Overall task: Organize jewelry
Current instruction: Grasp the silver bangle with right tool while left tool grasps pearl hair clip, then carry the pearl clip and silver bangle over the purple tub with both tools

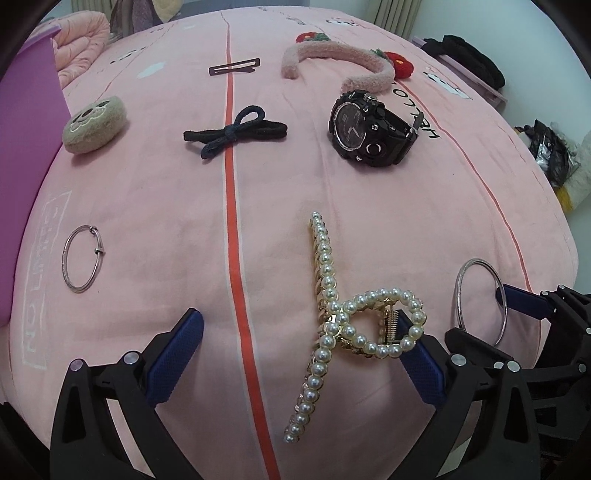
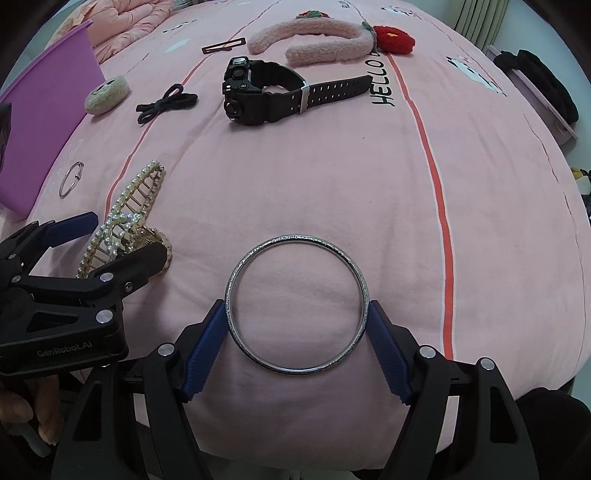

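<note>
Between right tool (image 2: 296, 322) pads: bangle (image 2: 296, 236)

Bedroom in a home. Shown by a bed covered with a pink plush bedspread (image 2: 332, 184) carrying red stripes, cartoon patches and the printed word "HELLO". Confirmed by a rumpled pink quilt (image 1: 79, 48) bunched at the far end of the bed and pleated curtains (image 1: 393, 16) hanging beyond it. Further domestic signs: a purple storage bin (image 2: 48, 122) standing at the bed's edge, dark clothing (image 1: 469, 59) piled on a low lilac surface beside the bed, a black plastic bag (image 1: 550, 147) on the floor by the wall. Personal accessories laid out on the spread: black wristwatch (image 1: 365, 127), fluffy pink headband (image 2: 314, 40), black bow hair tie (image 1: 232, 131), pearl claw clip (image 1: 340, 321).
</note>
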A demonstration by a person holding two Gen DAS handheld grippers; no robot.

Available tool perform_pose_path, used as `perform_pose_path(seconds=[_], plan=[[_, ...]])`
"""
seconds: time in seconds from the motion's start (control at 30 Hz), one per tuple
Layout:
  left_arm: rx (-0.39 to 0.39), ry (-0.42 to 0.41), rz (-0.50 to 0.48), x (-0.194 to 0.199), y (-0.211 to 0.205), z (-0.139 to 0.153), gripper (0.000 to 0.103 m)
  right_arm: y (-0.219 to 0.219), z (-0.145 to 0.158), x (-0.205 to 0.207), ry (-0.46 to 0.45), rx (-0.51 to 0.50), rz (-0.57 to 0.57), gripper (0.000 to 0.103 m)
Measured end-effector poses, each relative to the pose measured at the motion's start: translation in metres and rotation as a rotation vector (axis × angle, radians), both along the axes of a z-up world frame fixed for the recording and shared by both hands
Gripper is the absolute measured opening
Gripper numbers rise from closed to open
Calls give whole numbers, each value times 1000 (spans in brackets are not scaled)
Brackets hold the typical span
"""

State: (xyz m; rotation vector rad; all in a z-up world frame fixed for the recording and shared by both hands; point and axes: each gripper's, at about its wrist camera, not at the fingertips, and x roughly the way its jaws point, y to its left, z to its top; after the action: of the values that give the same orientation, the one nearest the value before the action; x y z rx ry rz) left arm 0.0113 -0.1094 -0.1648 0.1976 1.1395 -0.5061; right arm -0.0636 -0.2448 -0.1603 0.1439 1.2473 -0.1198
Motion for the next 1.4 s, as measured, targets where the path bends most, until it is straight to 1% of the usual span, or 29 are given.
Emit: perform_pose_path(seconds=[0.1, 0.13, 0.17, 0.2, 0.27, 0.3, 0.33, 0.6, 0.8, 1.1, 1.27, 1.4], plan=[[-8, -6, 6, -1, 5, 3, 88, -2, 2, -2, -8, 12, -6, 72], [-12, -5, 7, -1, 6, 5, 83, -2, 3, -2, -10, 14, -6, 72], [-16, -5, 9, -2, 8, 6, 76, -3, 4, -2, -12, 15, -6, 72], [-19, -6, 10, -2, 9, 8, 72, -3, 5, -3, -15, 16, -6, 72], [-31, 0, 8, -2, 11, 12, 54, -4, 7, -4, -21, 18, -7, 72], [-37, 2, 7, -2, 12, 13, 50, -5, 7, -4, -23, 20, -7, 72], [-40, 4, 5, -2, 13, 15, 44, -5, 8, -3, -25, 21, -8, 72], [-69, 17, 17, -5, 19, 23, 41, -8, 16, -8, -54, 31, -19, 72], [-68, 2, 26, -6, 23, 33, 40, -8, 23, -10, -78, 42, -25, 72], [-69, -2, 69, -2, 33, 45, 40, -8, 31, -11, -97, 46, -27, 72], [-94, -29, 88, -2, 41, 60, 40, -8, 34, -12, -105, 48, -28, 72], [-76, -57, 100, -1, 45, 73, 40, -8, 42, -13, -119, 48, -20, 72]])
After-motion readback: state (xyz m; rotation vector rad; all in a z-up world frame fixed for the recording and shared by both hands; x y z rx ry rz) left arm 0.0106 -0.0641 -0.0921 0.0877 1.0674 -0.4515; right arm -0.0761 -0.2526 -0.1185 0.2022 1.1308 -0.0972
